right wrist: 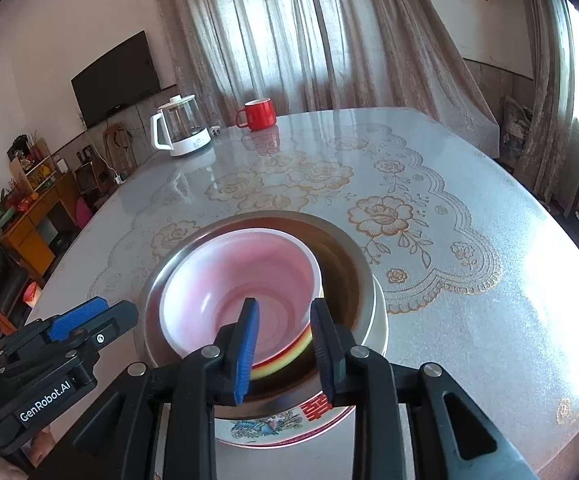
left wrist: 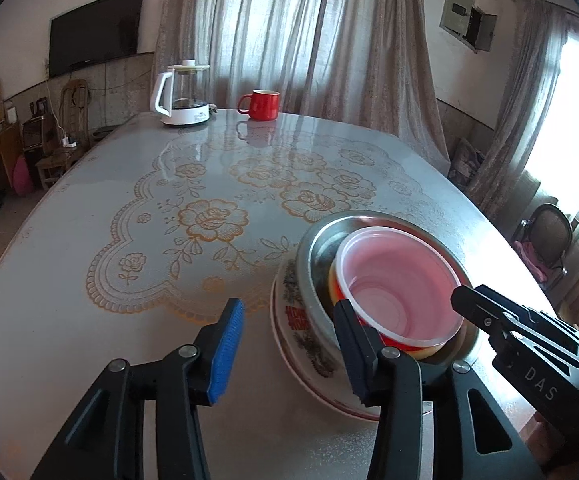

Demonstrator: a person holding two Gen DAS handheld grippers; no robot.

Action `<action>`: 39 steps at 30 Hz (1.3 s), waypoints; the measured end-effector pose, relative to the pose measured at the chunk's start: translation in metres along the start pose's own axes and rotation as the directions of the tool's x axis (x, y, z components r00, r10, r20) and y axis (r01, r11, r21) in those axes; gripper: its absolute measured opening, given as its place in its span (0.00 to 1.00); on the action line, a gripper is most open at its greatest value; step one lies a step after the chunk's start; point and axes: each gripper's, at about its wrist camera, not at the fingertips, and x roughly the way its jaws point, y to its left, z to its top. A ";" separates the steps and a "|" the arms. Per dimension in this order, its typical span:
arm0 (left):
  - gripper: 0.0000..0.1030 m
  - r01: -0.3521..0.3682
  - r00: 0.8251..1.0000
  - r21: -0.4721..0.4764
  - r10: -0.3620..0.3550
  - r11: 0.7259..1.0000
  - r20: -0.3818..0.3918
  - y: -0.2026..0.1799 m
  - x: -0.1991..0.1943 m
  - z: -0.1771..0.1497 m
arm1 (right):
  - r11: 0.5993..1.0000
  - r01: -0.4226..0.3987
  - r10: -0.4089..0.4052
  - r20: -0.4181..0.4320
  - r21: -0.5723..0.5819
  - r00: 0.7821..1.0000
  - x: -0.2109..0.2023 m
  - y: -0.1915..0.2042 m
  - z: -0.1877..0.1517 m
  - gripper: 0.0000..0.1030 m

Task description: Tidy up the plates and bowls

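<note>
Left tongs (left wrist: 289, 350) gape wide, gripping nothing, beside the stack. Right tongs (right wrist: 285, 346) stand narrowly parted over the translucent pink plastic bowl (right wrist: 237, 300), nested in a steel bowl (right wrist: 353, 264) on a flowered ceramic plate (right wrist: 265, 426) on the tabletop (right wrist: 469, 340).

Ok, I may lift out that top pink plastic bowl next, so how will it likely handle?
The pink plastic bowl looks thin and translucent, so it is probably light and may flex if squeezed. It sits loosely nested in the steel bowl, so it should lift free. Its glossy rim could slip.
</note>
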 end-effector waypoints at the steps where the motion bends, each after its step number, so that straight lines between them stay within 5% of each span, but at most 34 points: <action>1: 0.52 -0.019 1.000 -0.001 0.019 1.000 0.010 0.002 -0.003 -0.002 | 1.000 0.006 -0.005 0.013 -0.008 1.000 -0.003 0.004 -0.002 0.26; 7: 0.68 -0.091 0.994 -0.002 0.091 0.996 0.059 0.009 -0.016 -0.015 | 0.993 0.098 -0.090 0.106 -0.069 0.990 -0.017 0.027 -0.019 0.32; 17: 0.99 -0.106 0.991 -0.023 0.107 0.994 0.076 0.013 -0.026 -0.027 | 0.987 0.154 -0.149 0.100 -0.041 0.984 -0.016 0.031 -0.031 0.34; 39: 1.00 -0.160 0.981 -0.032 0.162 0.987 0.107 0.013 -0.033 -0.031 | 0.988 0.148 -0.143 0.113 -0.036 0.983 -0.019 0.032 -0.031 0.35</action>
